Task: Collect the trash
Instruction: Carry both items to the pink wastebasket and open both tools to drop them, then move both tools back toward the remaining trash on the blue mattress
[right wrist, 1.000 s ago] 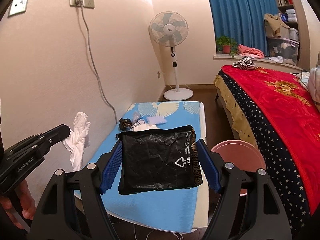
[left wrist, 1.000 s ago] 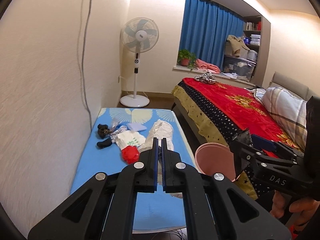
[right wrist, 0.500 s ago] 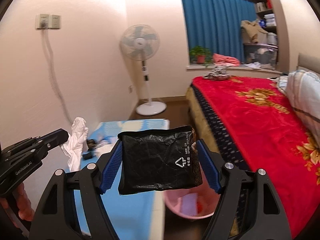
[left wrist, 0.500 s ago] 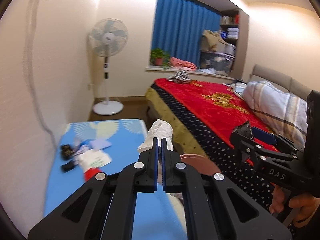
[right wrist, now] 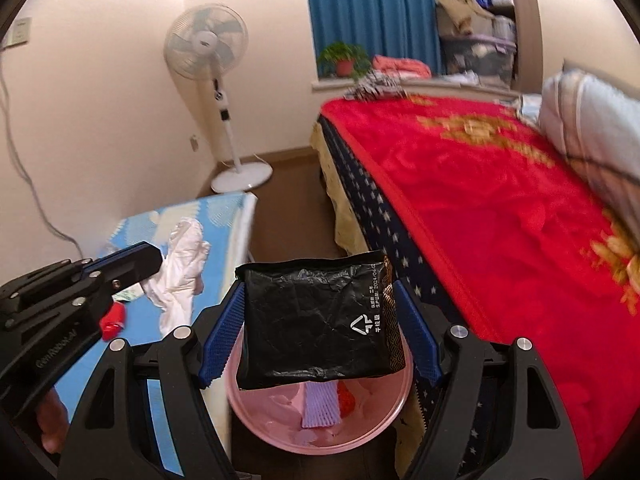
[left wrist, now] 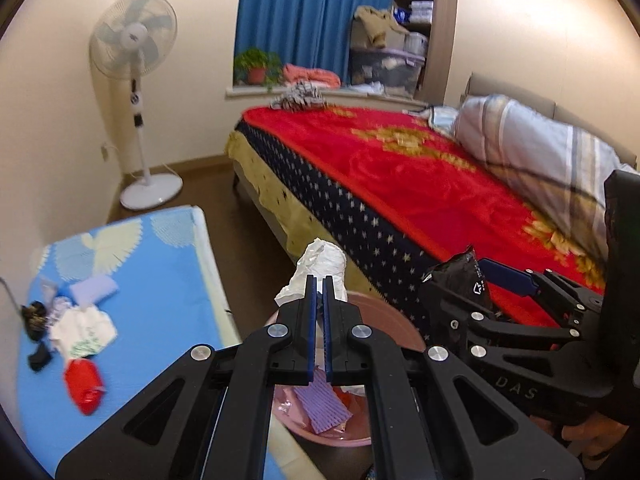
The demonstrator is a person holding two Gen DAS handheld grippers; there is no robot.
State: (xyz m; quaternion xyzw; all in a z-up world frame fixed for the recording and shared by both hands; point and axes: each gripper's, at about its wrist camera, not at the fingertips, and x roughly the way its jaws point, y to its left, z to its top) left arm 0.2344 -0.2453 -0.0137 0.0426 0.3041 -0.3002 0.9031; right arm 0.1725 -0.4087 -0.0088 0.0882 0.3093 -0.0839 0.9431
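Note:
My left gripper [left wrist: 319, 280] is shut on a crumpled white tissue [left wrist: 320, 268] and hangs over the pink bin [left wrist: 400, 330]. From the right wrist view that tissue [right wrist: 180, 264] dangles from the left gripper [right wrist: 154, 258] at the left. My right gripper [right wrist: 320, 300] is shut on a flat black wrapper [right wrist: 316, 320], held wide between blue pads above the pink bin [right wrist: 394, 404]. In the left wrist view the right gripper [left wrist: 470, 276] carries the wrapper [left wrist: 460, 280]. The bin holds a purple ridged piece [right wrist: 318, 406] and red scraps.
A low table with a blue cloth [left wrist: 160, 304] stands left of the bin, bearing a red item [left wrist: 82, 384], white paper [left wrist: 82, 330], a lilac pad [left wrist: 94, 290] and dark bits [left wrist: 34, 314]. A bed with a red blanket [left wrist: 420, 188] is right. A standing fan [left wrist: 136, 64] is behind.
Both grippers have swung right from over the blue table and dropped lower, coming above the pink bin. Each still holds its piece: tissue in the left, black wrapper in the right.

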